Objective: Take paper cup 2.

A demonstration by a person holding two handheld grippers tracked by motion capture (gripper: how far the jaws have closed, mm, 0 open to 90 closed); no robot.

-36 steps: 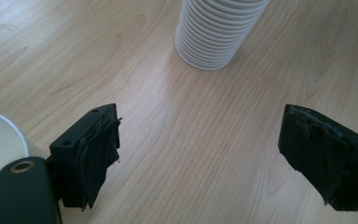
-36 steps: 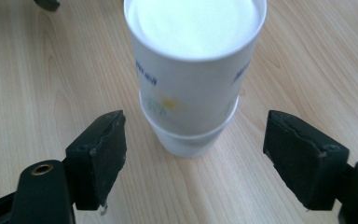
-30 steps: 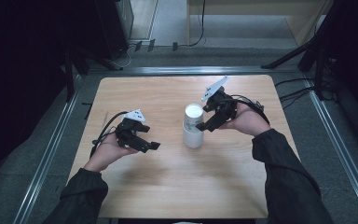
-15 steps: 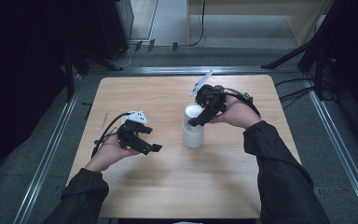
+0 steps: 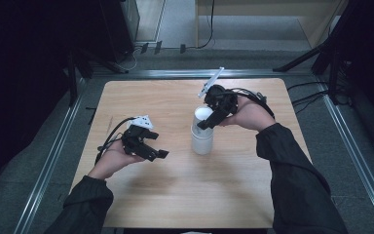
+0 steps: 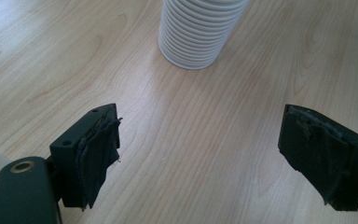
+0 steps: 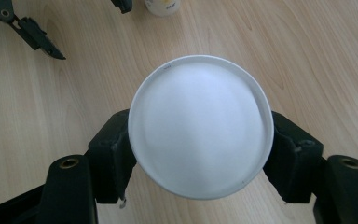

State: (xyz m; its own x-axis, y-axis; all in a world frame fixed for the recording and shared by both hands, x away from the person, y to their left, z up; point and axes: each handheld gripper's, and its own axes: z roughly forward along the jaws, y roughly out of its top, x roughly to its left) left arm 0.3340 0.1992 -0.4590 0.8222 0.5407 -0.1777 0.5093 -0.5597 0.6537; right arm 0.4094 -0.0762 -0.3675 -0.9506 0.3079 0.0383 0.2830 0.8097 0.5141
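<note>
The table [image 5: 141, 204] is pale, smooth wood with visible grain, and the stacked cups [image 6: 198, 32] look matt white (ribbed sides).

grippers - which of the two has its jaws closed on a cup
The right gripper: its jaws have just been closing and now clamp the top white cup over the cup stack. The left gripper stands open, empty, apart from the stack.

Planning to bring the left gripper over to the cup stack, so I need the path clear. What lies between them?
Bare wooden table: in the left gripper view, nothing lies between the open left gripper and the cup stack.
</note>
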